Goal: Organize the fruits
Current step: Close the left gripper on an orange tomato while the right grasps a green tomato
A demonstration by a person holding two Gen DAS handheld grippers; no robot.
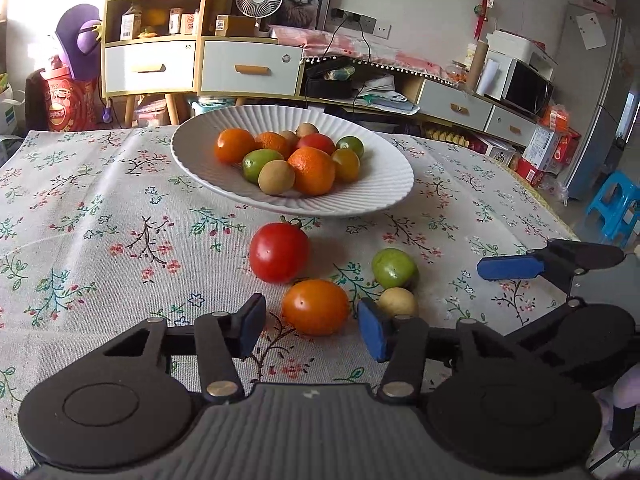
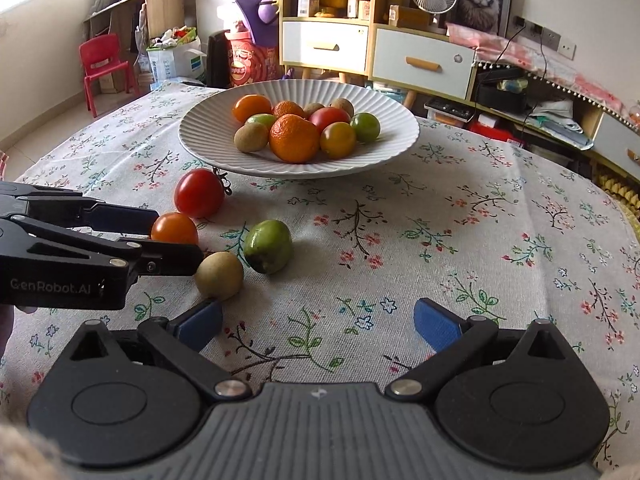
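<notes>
An orange tomato (image 1: 315, 306) lies on the floral tablecloth between the pads of my left gripper (image 1: 312, 316), which is open; cloth shows on both sides of the fruit. From the right wrist view the same tomato (image 2: 174, 228) sits at the left gripper's (image 2: 179, 236) tips. Beside it lie a red tomato (image 1: 279, 252), a green fruit (image 1: 394, 268) and a small tan fruit (image 1: 398, 302). A white ribbed plate (image 1: 384, 184) behind them holds several fruits. My right gripper (image 2: 318, 326) is open with nothing between its fingers, the tan fruit (image 2: 219, 276) just ahead of its left pad.
The table's far edge runs behind the plate (image 2: 208, 140). Bare cloth (image 2: 460, 240) stretches to the right of the loose fruits. Shelves, drawers and a red chair (image 2: 100, 64) stand beyond the table.
</notes>
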